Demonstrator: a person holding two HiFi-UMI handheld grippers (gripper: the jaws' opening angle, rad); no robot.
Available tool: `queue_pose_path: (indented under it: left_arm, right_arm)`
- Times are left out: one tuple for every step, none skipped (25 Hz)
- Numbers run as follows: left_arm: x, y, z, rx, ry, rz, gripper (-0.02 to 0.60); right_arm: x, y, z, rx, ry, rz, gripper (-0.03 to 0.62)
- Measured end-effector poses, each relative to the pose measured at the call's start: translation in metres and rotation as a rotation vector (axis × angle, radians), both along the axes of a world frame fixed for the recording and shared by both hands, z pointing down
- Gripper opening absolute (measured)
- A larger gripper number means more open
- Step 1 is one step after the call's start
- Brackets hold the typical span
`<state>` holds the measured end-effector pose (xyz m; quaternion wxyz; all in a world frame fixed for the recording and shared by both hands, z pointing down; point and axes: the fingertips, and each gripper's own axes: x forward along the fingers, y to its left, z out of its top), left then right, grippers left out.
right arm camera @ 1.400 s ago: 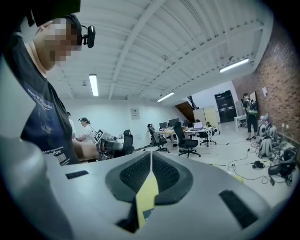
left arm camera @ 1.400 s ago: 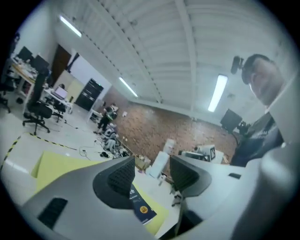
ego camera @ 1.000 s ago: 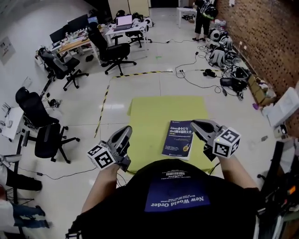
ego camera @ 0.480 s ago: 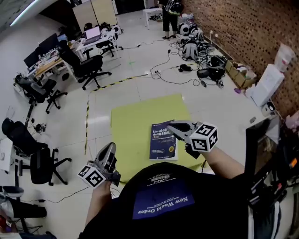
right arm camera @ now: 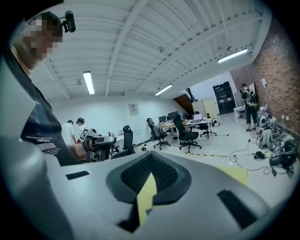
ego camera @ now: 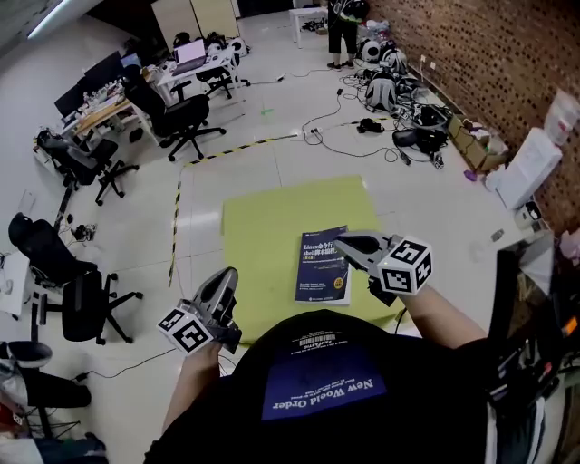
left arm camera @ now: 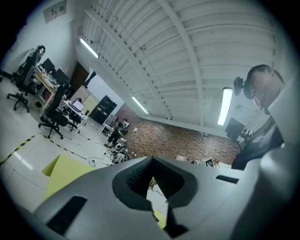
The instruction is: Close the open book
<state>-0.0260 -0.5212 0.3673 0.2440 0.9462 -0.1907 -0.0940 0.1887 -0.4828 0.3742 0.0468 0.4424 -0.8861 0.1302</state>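
The book lies shut with its blue cover up on the yellow-green surface, in the near right part of that surface and close to its near edge. The right gripper is held at the book's right side, with its marker cube toward the person. In the head view its fingers reach left over the book's far right corner, but whether they touch the cover cannot be told from there. The right gripper view shows these fingers clenched together on nothing, with only a thin sliver of the yellow-green surface visible through the slit between them. The left gripper is held at the surface's left edge near its near corner, well apart from the book, and points away from the person. Its fingers are clenched too and hold nothing; the left gripper view shows only a small gap between them, with a bit of floor and surface beyond. The person's black shirt fills the near bottom of the head view. A strip of black-and-yellow tape runs across the pale floor beyond the surface's far left corner. Office chairs and desks with screens stand far to the left. A brick wall runs along the right, with bags and cables at its foot, and another person stands at the far end of the room.
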Motion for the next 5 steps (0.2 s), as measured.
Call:
queue_pose_path:
  left_arm:
    - [0.002, 0.000, -0.001, 0.002, 0.000, 0.007, 0.006]
    - [0.004, -0.001, -0.003, 0.004, -0.001, 0.016, 0.006]
    - [0.007, -0.001, -0.004, 0.005, 0.000, 0.025, 0.006]
    - [0.010, -0.001, -0.005, 0.006, 0.000, 0.034, 0.008]
    - [0.013, -0.002, -0.007, 0.007, 0.000, 0.043, 0.006]
  right_arm:
    - [0.001, 0.000, -0.001, 0.001, 0.000, 0.004, -0.017]
    - [0.002, 0.001, -0.002, 0.002, 0.002, 0.010, -0.017]
    - [0.003, 0.001, -0.004, 0.004, 0.004, 0.015, -0.017]
    - [0.005, 0.002, -0.005, 0.007, 0.005, 0.019, -0.017]
    - [0.006, 0.002, -0.006, 0.009, 0.007, 0.023, -0.017]
